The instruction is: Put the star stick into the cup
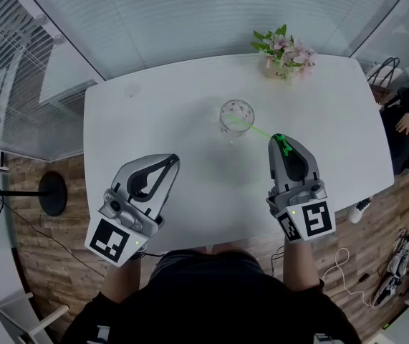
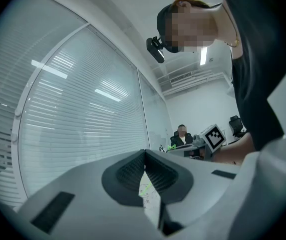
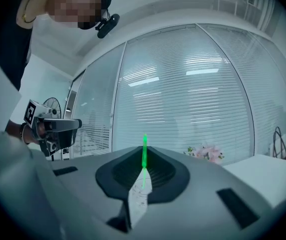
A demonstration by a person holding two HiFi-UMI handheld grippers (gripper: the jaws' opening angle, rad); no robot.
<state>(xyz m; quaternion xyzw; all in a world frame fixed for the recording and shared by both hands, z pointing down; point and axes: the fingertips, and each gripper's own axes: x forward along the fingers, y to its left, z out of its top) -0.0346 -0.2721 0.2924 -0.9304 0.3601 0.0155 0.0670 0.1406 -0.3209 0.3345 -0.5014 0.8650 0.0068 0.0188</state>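
Green star stick held out to the glass cup

The right gripper [image 1: 281,139] has its two jaws squeezed tight on the green star stick [image 1: 258,130]. The stick pokes out flat over the white table [image 1: 154,113], and its far tip reaches the clear glass cup [image 1: 236,113]. I cannot tell if the tip is down inside the cup or just over its edge. The cup stands up straight in the middle of the table. The left gripper [image 1: 170,160] sits low near the front edge of the table, well apart from the cup. Its jaws are closed together with nothing in them. A bunch of pink flowers [image 1: 284,49] stands at the far edge.
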